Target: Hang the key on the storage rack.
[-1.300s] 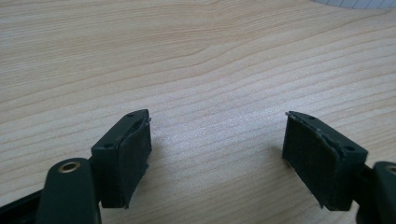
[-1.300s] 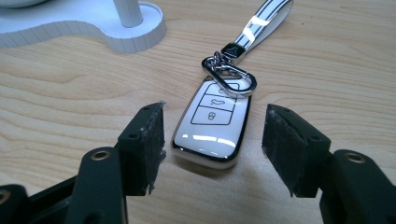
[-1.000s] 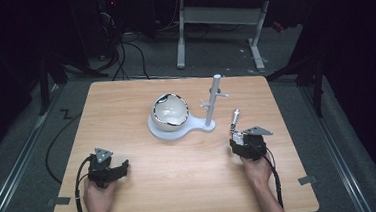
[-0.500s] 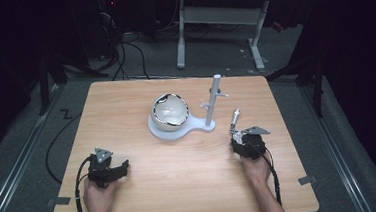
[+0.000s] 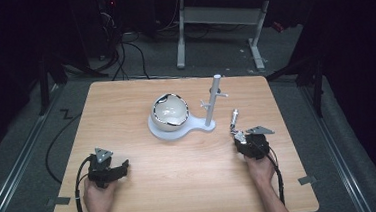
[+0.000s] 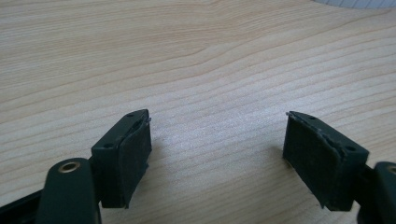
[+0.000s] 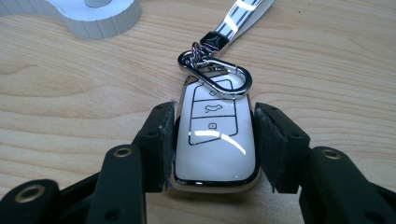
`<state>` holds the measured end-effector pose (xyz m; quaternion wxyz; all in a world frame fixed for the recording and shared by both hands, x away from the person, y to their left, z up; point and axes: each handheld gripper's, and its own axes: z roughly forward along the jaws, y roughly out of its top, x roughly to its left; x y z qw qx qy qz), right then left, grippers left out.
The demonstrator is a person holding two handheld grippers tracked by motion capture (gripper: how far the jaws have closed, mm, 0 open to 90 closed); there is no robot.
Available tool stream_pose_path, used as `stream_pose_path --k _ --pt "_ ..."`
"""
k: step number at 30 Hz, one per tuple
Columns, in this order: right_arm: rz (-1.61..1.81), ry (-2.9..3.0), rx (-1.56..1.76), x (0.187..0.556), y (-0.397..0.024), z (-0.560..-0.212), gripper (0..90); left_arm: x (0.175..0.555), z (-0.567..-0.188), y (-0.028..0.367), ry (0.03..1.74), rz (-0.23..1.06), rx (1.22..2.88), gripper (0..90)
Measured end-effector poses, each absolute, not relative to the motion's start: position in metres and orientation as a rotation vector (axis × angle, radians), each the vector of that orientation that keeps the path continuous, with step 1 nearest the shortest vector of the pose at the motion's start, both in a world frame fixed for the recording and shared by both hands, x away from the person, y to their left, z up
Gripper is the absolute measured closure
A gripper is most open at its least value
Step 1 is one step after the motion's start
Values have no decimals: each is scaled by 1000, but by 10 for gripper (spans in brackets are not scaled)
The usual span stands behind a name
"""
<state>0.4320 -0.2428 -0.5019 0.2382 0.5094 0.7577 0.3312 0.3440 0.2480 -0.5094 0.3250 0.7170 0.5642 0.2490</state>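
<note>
Two matte jaws, glossy white key fob (image 7: 215, 135)

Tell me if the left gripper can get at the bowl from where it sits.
Probably yes: the left gripper has open, empty jaws, and bare table lies between it and the bowl. It would have to travel across.
</note>
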Motion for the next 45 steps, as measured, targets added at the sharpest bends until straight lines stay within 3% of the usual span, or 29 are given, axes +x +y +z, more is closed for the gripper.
stream_pose_path --k 45 --pt "1275 1972 1153 395 -266 -406 505 344 -509 248 1479 653 1880 239"
